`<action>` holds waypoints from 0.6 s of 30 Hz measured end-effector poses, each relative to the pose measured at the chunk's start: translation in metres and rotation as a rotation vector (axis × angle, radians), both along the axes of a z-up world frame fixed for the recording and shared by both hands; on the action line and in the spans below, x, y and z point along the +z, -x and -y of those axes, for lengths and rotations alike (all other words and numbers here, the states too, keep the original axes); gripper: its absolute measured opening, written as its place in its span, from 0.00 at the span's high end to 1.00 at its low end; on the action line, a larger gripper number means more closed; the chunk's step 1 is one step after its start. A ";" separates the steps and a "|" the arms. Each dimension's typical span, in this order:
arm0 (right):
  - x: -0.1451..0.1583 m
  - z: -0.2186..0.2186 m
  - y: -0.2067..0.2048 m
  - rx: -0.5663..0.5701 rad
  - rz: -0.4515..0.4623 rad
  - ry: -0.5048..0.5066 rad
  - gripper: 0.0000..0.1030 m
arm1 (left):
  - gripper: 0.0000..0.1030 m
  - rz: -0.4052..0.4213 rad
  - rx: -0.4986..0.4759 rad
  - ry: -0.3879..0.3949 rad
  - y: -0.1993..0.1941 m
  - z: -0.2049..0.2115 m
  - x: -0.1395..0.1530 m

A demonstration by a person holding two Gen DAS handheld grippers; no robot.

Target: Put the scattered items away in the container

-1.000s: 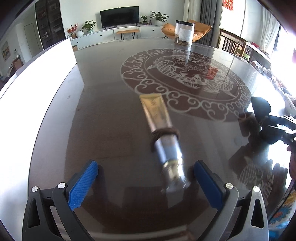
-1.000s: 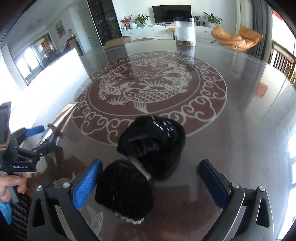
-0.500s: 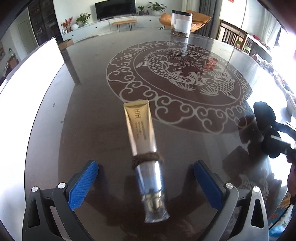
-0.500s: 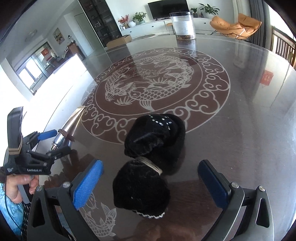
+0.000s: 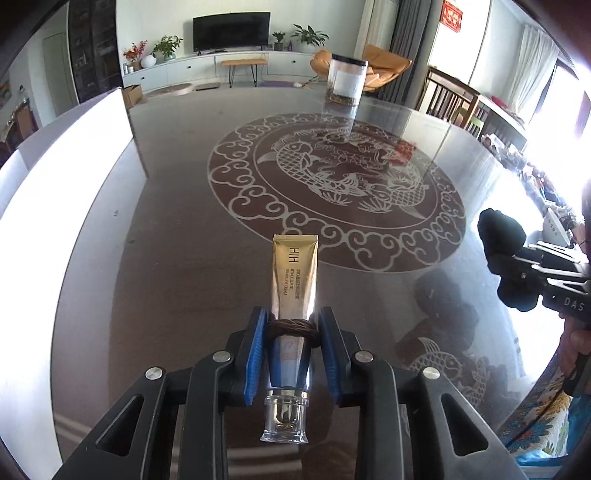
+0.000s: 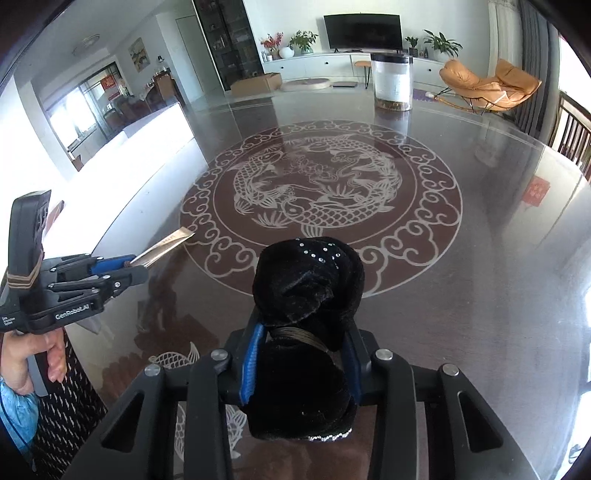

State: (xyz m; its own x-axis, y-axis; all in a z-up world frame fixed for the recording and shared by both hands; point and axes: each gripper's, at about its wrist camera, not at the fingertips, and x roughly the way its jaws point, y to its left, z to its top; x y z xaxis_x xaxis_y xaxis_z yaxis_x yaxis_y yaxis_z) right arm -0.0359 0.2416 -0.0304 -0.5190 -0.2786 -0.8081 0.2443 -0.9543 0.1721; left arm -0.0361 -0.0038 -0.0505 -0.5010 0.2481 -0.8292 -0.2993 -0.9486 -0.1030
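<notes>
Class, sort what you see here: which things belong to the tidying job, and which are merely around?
Job: cream tube in left tool; black velvet pouch in right tool; clear container.

Merely around: television, orange chair, cardboard box.

A dark glossy table (image 6: 498, 280) inlaid with a pale fish-and-cloud medallion (image 6: 317, 206) fills the middle of both views. Along the top, a black television (image 6: 362, 31) sits above a long white cabinet (image 6: 332, 64) with potted plants (image 6: 441, 45), and a tan lounge chair (image 6: 491, 86) stands at upper right. Strong daylight washes out the left edge, perhaps from windows.
</notes>
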 end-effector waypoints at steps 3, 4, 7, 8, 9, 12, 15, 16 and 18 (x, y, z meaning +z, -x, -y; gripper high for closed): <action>0.001 0.001 -0.008 0.009 0.006 0.006 0.63 | 0.72 -0.021 0.026 -0.024 -0.009 0.011 0.012; 0.001 0.002 -0.009 0.009 0.011 0.008 0.63 | 0.72 -0.029 0.036 -0.032 -0.011 0.016 0.016; -0.001 0.005 -0.014 0.011 0.024 0.036 0.63 | 0.72 -0.044 0.066 -0.064 -0.020 0.027 0.030; -0.002 0.007 -0.015 0.015 0.028 0.045 0.63 | 0.72 -0.050 0.077 -0.079 -0.022 0.033 0.036; -0.001 0.010 -0.017 0.025 0.030 0.055 0.63 | 0.72 -0.060 0.088 -0.089 -0.024 0.039 0.043; 0.003 0.027 -0.017 0.077 0.024 0.045 0.63 | 0.72 -0.087 0.117 -0.107 -0.027 0.053 0.061; 0.008 0.044 -0.017 0.124 0.016 0.040 0.63 | 0.72 -0.117 0.149 -0.103 -0.032 0.069 0.080; 0.010 0.051 -0.017 0.138 0.016 0.046 0.63 | 0.72 -0.122 0.158 -0.105 -0.033 0.074 0.084; 0.013 0.064 -0.016 0.171 0.015 0.055 0.63 | 0.72 -0.129 0.182 -0.121 -0.036 0.091 0.095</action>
